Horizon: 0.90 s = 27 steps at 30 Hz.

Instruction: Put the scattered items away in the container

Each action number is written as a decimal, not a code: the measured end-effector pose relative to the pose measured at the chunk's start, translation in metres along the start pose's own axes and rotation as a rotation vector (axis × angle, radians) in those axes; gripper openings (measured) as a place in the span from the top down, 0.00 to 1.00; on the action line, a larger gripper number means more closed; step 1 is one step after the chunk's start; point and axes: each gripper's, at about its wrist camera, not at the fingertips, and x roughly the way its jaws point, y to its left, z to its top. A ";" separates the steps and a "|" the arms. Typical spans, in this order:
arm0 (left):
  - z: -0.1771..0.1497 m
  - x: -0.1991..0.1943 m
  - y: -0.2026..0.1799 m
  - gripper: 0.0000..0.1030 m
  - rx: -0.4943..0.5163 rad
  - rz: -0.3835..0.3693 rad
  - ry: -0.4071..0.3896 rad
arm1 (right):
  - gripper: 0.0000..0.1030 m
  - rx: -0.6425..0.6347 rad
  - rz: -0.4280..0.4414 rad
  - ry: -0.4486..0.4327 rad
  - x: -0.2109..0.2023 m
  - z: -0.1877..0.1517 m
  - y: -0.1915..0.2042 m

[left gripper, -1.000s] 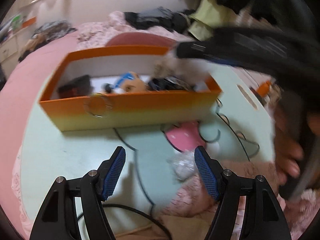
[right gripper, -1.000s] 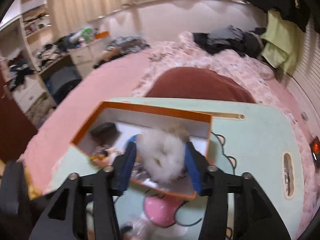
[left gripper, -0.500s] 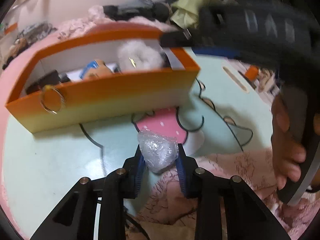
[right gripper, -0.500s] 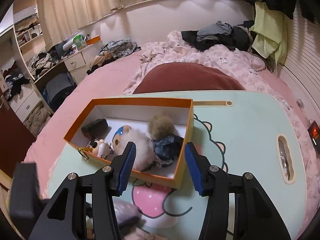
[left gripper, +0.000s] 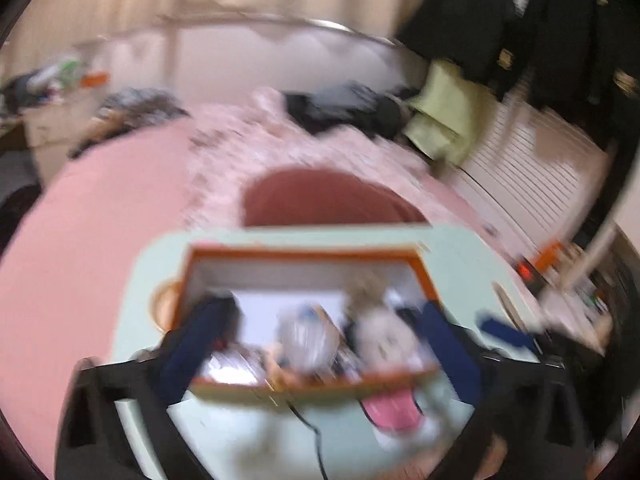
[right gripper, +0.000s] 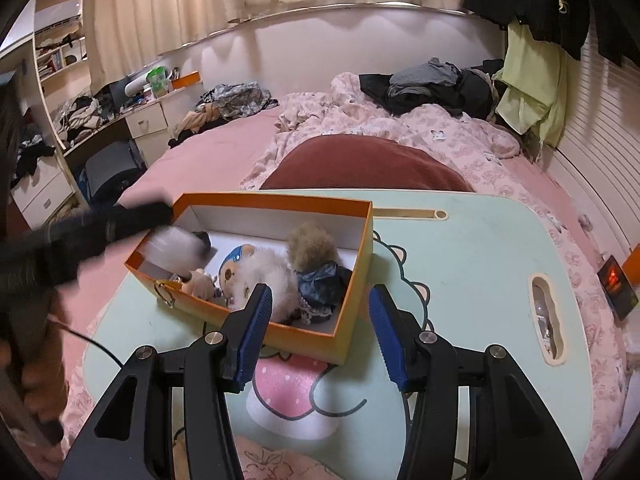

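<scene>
The orange box (right gripper: 256, 320) stands open side up on the mint-green desk (right gripper: 460, 264), which itself rests on the pink bed (right gripper: 208, 152). The long axis of the box goes across your left wrist view from left to right. From the right wrist it is turned a little, so that its right end comes nearest to the right tool (right gripper: 320, 294).

Inside, the right half is already full: a white fluffy toy (right gripper: 272, 276), a brown pompom (right gripper: 312, 244) and a piece of denim cloth (right gripper: 324, 284) lie pressed against each other. I think this is why you bring the left tool (left gripper: 324, 310) above the left part, where the white bottom is more free.

A pale crinkled bundle (left gripper: 304, 332) shows between the fingers of the left tool, over the inside of the box. These fingers look spread wide and not touching it, but the blur is heavy. I cannot tell if the bundle has reached the bottom, or which way it points.

The right tool is spread, holds nothing, and hangs just before the near right corner of the box. There it does not block the left one.
</scene>
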 end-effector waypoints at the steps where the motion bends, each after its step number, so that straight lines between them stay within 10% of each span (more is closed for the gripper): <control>1: 0.001 0.000 -0.002 0.01 0.007 0.024 -0.010 | 0.50 0.000 0.001 0.002 0.000 -0.001 -0.001; 15: -0.079 -0.013 -0.008 0.01 -0.010 0.002 0.070 | 0.47 0.034 -0.030 0.016 -0.012 -0.036 -0.016; 27: -0.116 0.042 -0.005 0.01 -0.006 0.161 0.262 | 0.38 -0.009 -0.113 0.165 0.024 -0.073 -0.010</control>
